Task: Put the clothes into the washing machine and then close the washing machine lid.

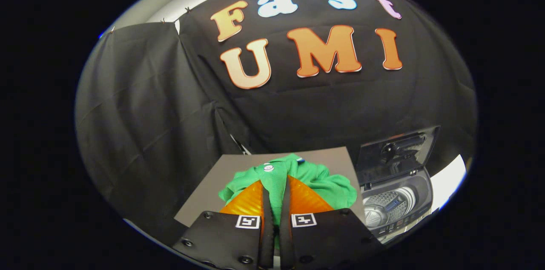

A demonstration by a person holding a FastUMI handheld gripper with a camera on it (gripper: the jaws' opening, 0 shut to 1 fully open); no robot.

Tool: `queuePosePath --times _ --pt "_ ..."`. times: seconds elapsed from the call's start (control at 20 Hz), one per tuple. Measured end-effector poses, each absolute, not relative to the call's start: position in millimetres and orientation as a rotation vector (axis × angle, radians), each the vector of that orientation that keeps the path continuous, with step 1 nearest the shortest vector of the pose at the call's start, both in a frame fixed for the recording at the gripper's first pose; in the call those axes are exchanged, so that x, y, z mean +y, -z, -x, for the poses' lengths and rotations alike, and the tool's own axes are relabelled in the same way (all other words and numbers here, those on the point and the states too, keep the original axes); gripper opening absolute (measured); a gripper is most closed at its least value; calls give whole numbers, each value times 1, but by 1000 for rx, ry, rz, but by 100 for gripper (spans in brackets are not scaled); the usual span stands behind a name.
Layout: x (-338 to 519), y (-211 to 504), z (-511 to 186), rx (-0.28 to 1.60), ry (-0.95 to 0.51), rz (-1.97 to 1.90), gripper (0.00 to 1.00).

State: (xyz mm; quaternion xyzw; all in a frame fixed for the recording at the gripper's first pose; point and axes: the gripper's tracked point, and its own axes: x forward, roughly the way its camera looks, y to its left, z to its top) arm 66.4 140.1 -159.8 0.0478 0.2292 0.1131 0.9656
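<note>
Gripper view
Gripper (276, 191): fingers drawn nearly together, a thin strip of green cloth between them; whether both press on it, I cannot tell.
Clothes (298, 178): green garment bunched on a grey mat (204, 189), under and just ahead of the fingertips, spreading toward 1 o'clock.
Washing machine (394, 206): at 3 o'clock of the garment, just beside the mat; drum visible.
Lid (396, 153): raised, standing behind the opening.
Risk: a pinch on one thin fold may slip, or the trailing cloth may drape over the machine's rim and block the lid.
</note>
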Motion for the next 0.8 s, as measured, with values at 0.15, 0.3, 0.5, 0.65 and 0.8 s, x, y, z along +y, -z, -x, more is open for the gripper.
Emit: queuePosePath --times 0.15,0.3,0.5,0.65,0.8 --pt "112 125 -67 406 -189 -73 13" --pt "69 103 -69 368 -117 -59 13" --pt "5 90 -66 334 -12 -68 13" --pt "-43 90 -61 321 62 -65 13" --pt "-86 102 -60 328 127 -61 13"
